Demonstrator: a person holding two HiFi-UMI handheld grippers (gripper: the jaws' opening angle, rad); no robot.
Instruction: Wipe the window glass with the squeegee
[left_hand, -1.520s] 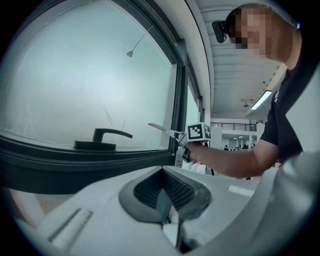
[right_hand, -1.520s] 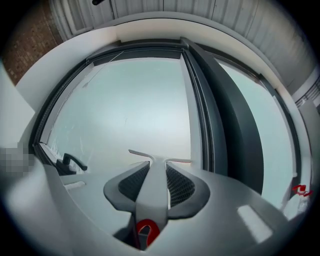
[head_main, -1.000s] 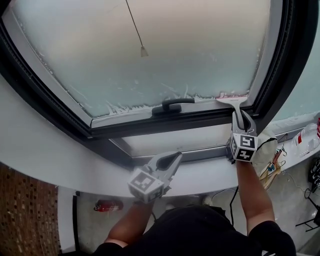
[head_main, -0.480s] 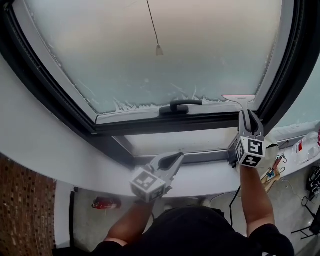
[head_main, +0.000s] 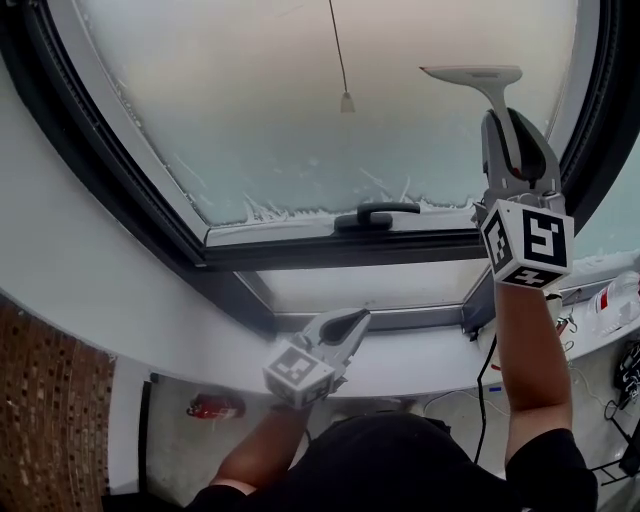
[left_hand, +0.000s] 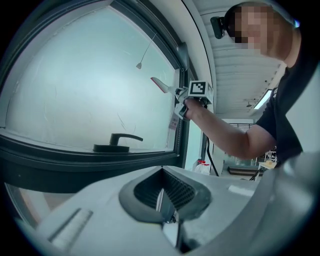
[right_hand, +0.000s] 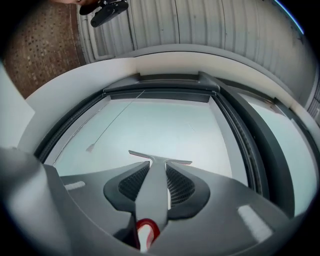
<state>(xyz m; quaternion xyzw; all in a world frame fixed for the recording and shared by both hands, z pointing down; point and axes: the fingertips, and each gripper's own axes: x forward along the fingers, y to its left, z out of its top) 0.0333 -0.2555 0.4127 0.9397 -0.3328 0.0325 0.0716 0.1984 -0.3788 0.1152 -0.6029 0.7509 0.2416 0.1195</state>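
The frosted window glass (head_main: 320, 110) fills the upper half of the head view, with streaky residue along its bottom edge. My right gripper (head_main: 505, 118) is shut on the grey squeegee (head_main: 478, 77), whose blade is held high at the right side of the pane. In the right gripper view the squeegee (right_hand: 155, 185) runs up between the jaws, and its blade lies across the glass (right_hand: 165, 125). My left gripper (head_main: 345, 325) is shut and holds nothing, low by the white sill; its view shows the glass (left_hand: 75, 90) and the squeegee (left_hand: 161, 85) far off.
A black window handle (head_main: 372, 216) sits on the lower frame. A thin pull cord with a weight (head_main: 345, 100) hangs before the pane. The dark window frame (head_main: 300, 255) and white sill (head_main: 120, 310) lie below. Bottles and cables (head_main: 615, 295) lie at the lower right.
My right gripper has carried the squeegee from the bottom right edge of the glass up to the upper right part of the pane. The left gripper has stayed put.
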